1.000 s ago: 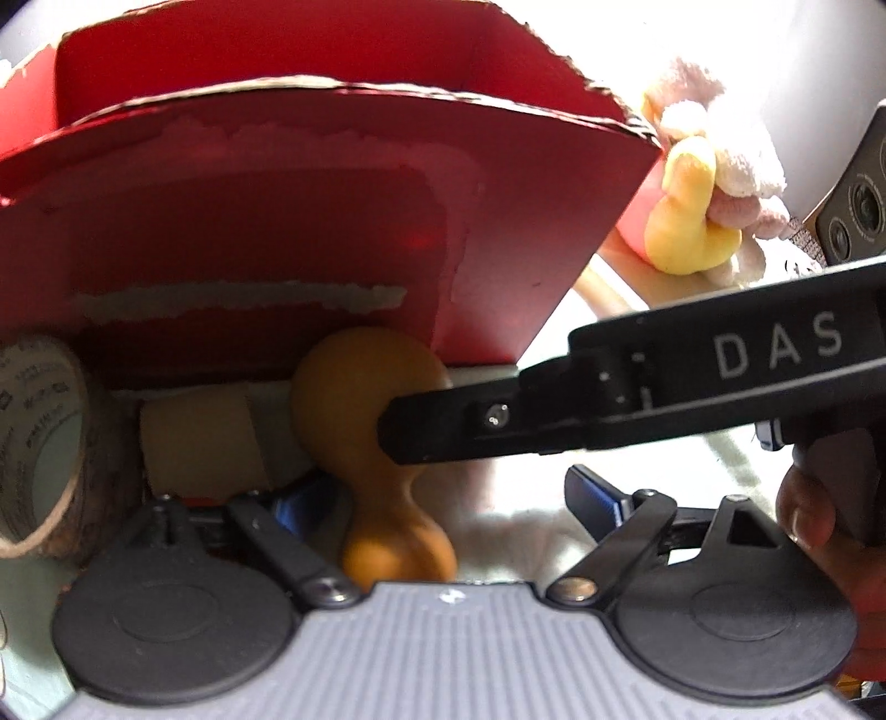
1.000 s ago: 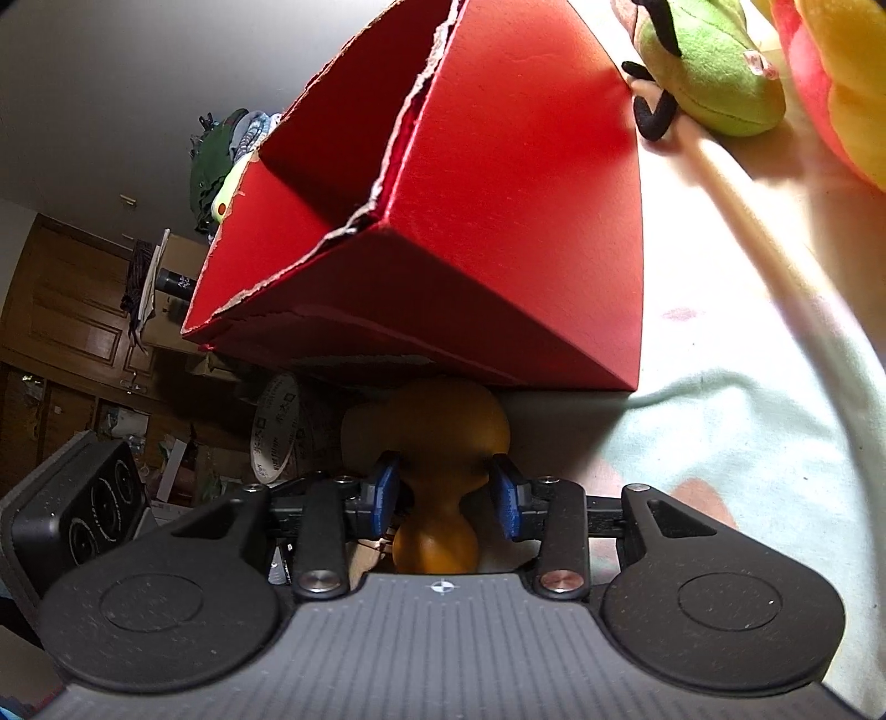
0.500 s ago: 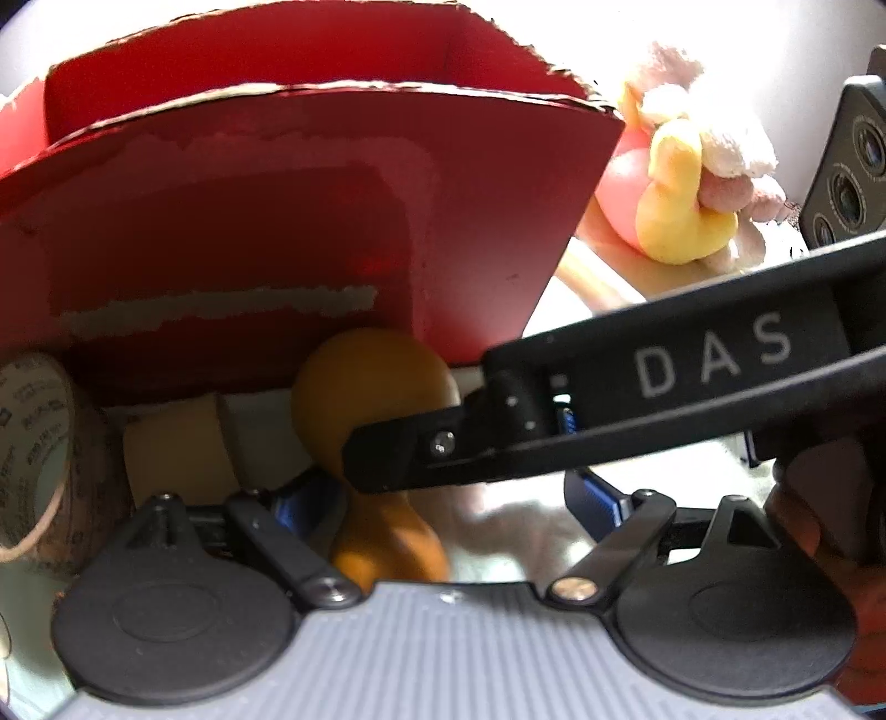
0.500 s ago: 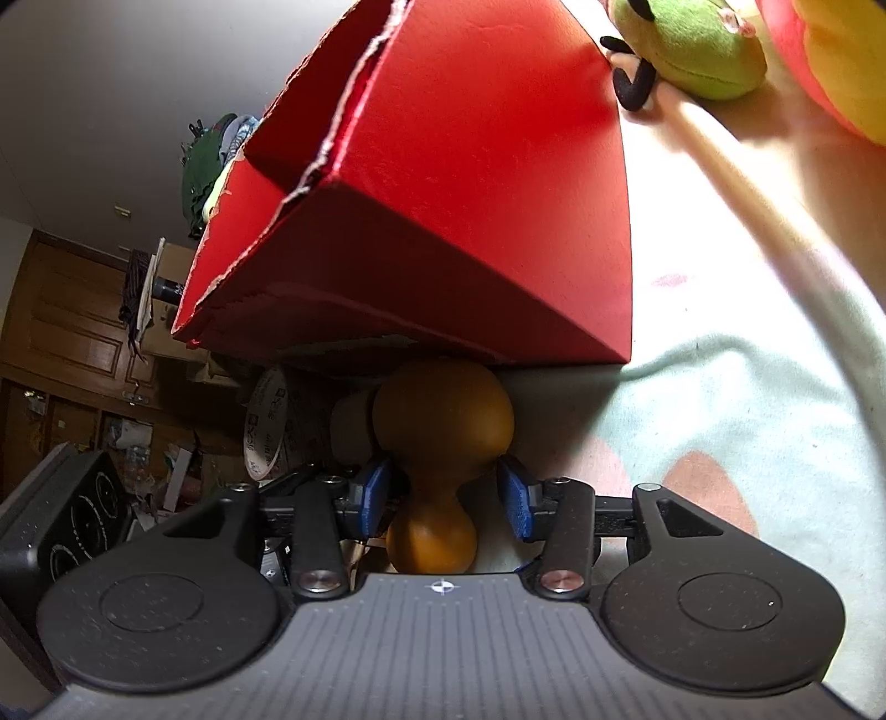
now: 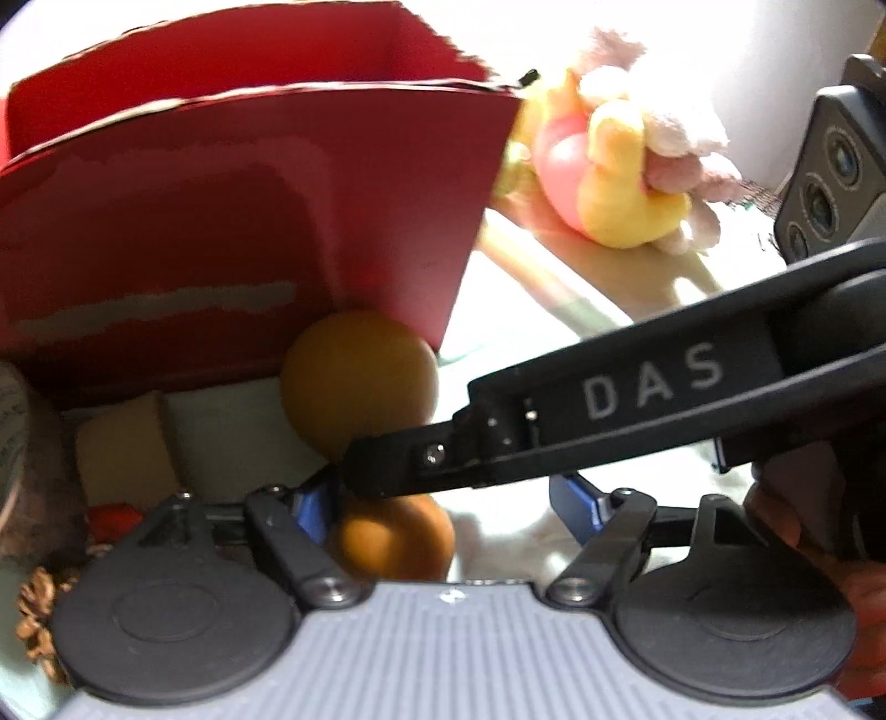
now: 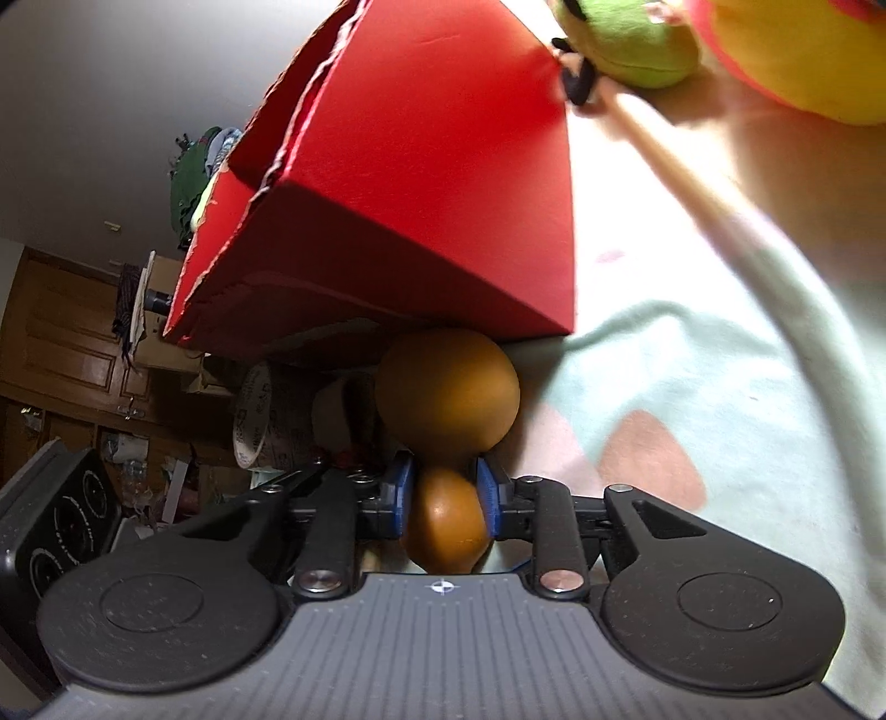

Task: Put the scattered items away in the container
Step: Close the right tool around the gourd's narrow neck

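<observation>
1. One orange gourd-shaped toy [image 6: 447, 399] lies on the pale cloth [image 6: 720, 387], right next to the one red cardboard box [image 6: 443, 183]. It has a big round end near the box and a small round end near the camera.
2. The right gripper [image 6: 446, 495] has its two blue pads [image 6: 400, 493] on the thin neck of the toy, one on each side. Its jaws are closing and they press on the toy.
3. In the left wrist view, the left gripper [image 5: 448, 507] is around the same toy [image 5: 360, 387]. Its jaws are closing too. One blue pad [image 5: 313, 507] is just beside the small end; the other pad is well apart from it, so it does not squeeze the toy.
4. The right gripper's black finger [image 5: 554, 437] reaches across from the right in that view.
5. One roll of tape [image 6: 252, 412] and one tan block [image 5: 124, 443] sit by the box.
6. One green plush toy [image 6: 631, 39] lies past the box. One yellow and pink plush toy [image 5: 620, 183] lies there too.
</observation>
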Motion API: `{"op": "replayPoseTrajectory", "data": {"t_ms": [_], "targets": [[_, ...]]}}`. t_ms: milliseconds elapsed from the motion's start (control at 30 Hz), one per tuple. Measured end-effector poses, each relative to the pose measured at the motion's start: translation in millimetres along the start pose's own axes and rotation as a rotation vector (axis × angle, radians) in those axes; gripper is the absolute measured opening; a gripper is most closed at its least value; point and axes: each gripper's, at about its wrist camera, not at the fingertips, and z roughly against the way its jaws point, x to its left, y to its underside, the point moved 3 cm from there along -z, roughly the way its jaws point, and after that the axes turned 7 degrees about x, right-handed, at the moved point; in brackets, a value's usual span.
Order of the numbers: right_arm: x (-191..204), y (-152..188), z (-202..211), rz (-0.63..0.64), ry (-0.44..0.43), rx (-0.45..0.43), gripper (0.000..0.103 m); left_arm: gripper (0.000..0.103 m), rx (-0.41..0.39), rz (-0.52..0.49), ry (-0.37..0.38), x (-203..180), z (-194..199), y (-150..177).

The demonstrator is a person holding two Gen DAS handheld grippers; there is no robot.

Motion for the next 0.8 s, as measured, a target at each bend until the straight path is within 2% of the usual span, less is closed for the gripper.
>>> {"op": "replayPoseTrajectory", "data": {"t_ms": [100,300,433,600,700,800], "targets": [[-2,1,2,-0.003,0.011,-0.021,0.032,0.078,-0.002,-0.016,-0.013,1,-1,1],[-1,-4,-5,0.021,0.014,-0.024,0.044,0.078,-0.006,0.003,-0.059,4,3,4],[1,-5,-8,0.037,0.004,-0.020,0.044,0.078,-0.022,-0.034,-0.090,-8,-13,-4],[5,-3,-6,0.032,-0.040,-0.008,0.044,0.079,-0.009,-0.038,-0.083,-7,-14,-6],[10,-3,-6,0.061,-0.013,-0.017,0.044,0.077,-0.001,-0.001,-0.063,-4,-12,-6],[7,-6,-10,0.036,-0.010,-0.017,0.043,0.077,-0.012,-0.008,-0.093,-4,-13,-4]]}}
